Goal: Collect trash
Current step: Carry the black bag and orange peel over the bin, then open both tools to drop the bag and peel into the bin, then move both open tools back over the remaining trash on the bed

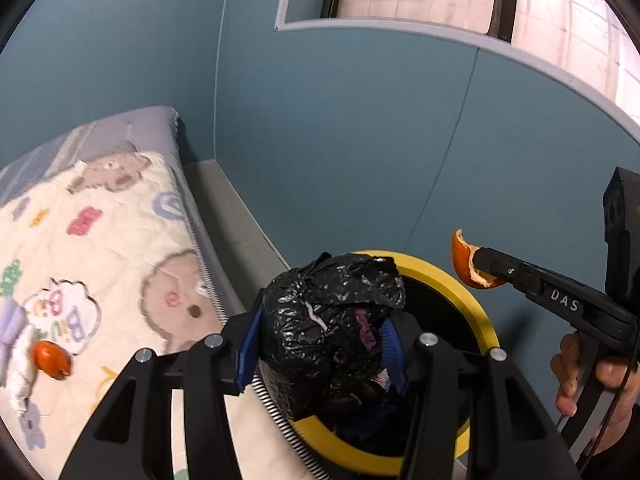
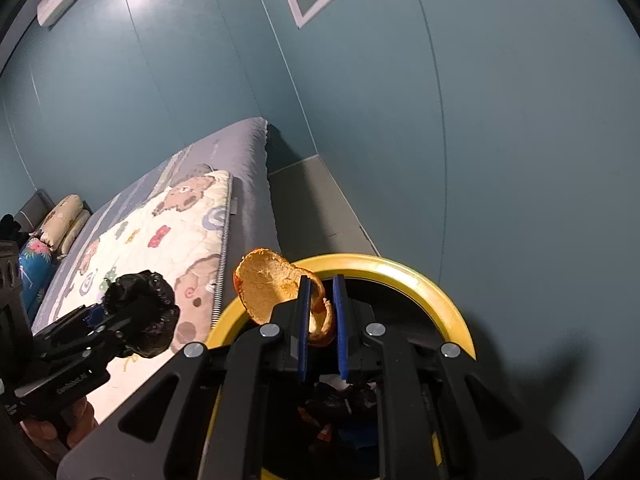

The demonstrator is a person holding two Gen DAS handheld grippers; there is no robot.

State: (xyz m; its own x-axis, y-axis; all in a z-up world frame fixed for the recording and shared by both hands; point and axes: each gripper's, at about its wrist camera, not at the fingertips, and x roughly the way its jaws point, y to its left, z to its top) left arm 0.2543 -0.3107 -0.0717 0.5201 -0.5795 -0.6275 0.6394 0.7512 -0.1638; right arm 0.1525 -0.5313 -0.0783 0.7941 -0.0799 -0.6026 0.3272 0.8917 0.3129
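Observation:
My left gripper (image 1: 320,344) is shut on a crumpled black plastic bag (image 1: 328,320), which bulges between its blue pads. It hangs over the near rim of a round yellow-rimmed bin (image 1: 440,276) beside the bed. My right gripper (image 2: 322,312) is shut on a curled piece of orange peel (image 2: 264,284), held above the bin's yellow rim (image 2: 420,276). In the left wrist view the right gripper (image 1: 480,264) comes in from the right with the peel (image 1: 462,264) at its tip. The right wrist view shows the left gripper (image 2: 108,320) and its bag (image 2: 144,312) over the bed edge. Dark trash lies inside the bin.
A bed with a cartoon-print quilt (image 1: 100,240) fills the left side. Another orange peel (image 1: 50,360) and a crumpled white tissue (image 1: 16,360) lie on it. Pillows (image 2: 64,220) sit at the bed's far end. A blue wall (image 1: 360,140) stands close behind the bin, with a narrow grey floor strip (image 1: 236,220).

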